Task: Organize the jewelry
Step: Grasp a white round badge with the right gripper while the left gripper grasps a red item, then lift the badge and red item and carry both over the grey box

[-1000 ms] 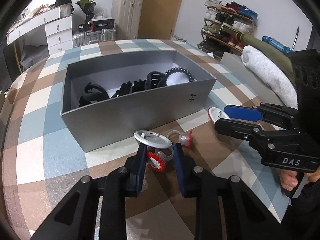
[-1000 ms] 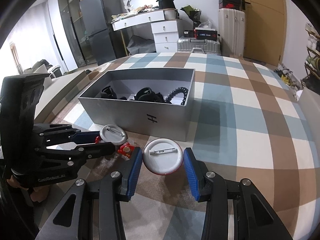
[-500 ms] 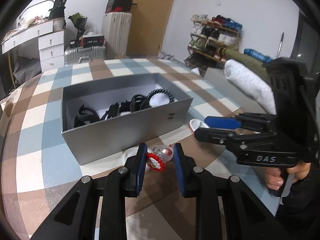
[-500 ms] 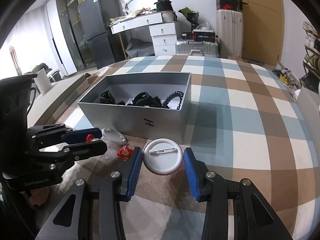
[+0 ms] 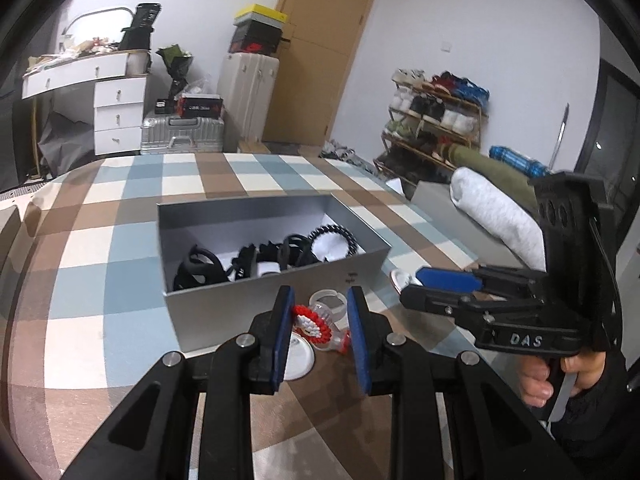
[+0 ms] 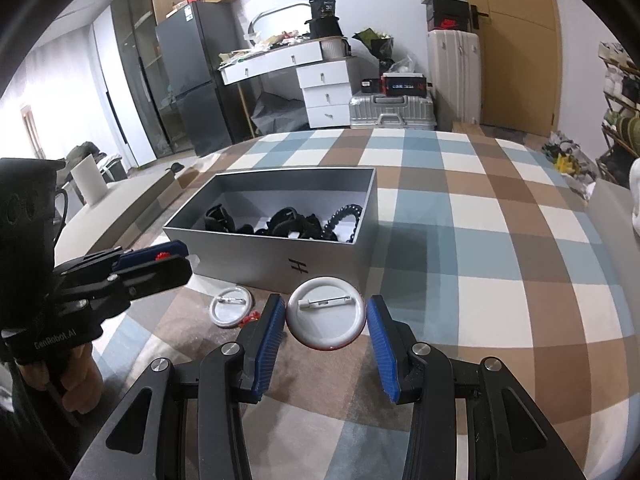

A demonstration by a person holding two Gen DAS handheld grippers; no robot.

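right claw [image 6: 326, 320] grips white badge [image 6: 326, 314] | second badge [image 6: 231, 306] on cloth | grey box [image 6: 280, 254] behind

Black hair bits in the grey box [image 5: 276, 292]: tangled, can't tell apart. Box's near wall hides their lower parts. Beside box, white badge [image 5: 298, 356] mostly behind left gripper's [image 5: 320, 332] finger. Red bit [image 6: 250, 317] by box: too small to ID.
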